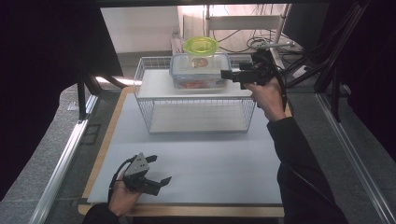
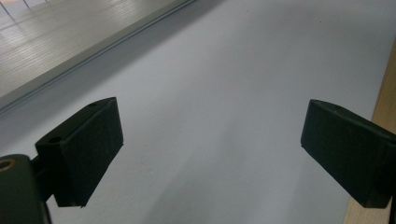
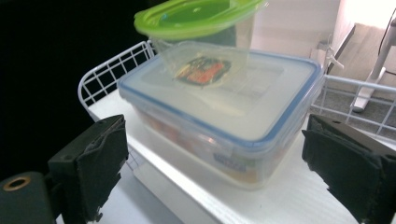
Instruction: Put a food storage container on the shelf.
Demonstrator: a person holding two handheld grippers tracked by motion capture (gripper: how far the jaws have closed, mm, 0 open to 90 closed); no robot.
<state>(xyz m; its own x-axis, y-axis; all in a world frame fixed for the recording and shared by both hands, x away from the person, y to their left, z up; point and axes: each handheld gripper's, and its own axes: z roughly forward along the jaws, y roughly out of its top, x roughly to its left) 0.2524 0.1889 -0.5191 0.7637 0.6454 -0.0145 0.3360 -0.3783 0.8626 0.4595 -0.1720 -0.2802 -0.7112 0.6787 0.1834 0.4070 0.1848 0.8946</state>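
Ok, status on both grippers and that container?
Right gripper open, at the blue-rimmed container on the wire rack. Left gripper open, over mat. Green-lidded tub stacked on top.

Ahead of the right jaws, the blue-rimmed container's [image 3: 224, 116] contents blur behind frosted walls; its front label is unreadable. The green-lidded tub's [image 3: 201, 18] top is cut off above.

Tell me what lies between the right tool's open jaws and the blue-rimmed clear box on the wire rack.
Nothing: in the right gripper view, the right tool faces the rectangular blue-rimmed clear plastic box across bare white shelf.
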